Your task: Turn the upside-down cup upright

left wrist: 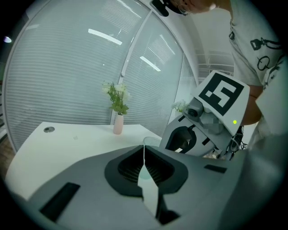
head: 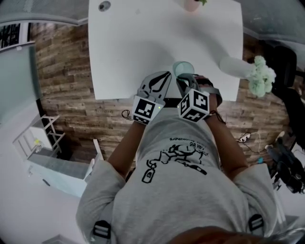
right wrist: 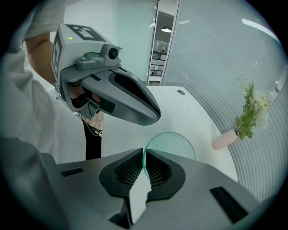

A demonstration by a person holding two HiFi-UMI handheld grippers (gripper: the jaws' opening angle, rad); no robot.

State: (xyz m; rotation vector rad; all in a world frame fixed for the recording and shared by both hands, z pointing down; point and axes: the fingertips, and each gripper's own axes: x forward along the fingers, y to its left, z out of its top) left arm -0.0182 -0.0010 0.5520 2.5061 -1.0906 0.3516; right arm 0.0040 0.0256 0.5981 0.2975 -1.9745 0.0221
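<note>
A pale green see-through cup is close to the front edge of the white table. My right gripper points steeply down and is shut on the cup's thin wall. In the right gripper view the wall runs between the pads of the right gripper and the cup's round end shows beyond them. My left gripper is just left of the cup, jaws shut with nothing between them. Its tip is a little apart from the cup. In the left gripper view the cup's rim shows just past the left gripper.
A pink vase with flowers stands at the table's far edge. A white vase with pale green flowers is at the right edge. A round cable grommet is at the far left. The person's body is against the front edge.
</note>
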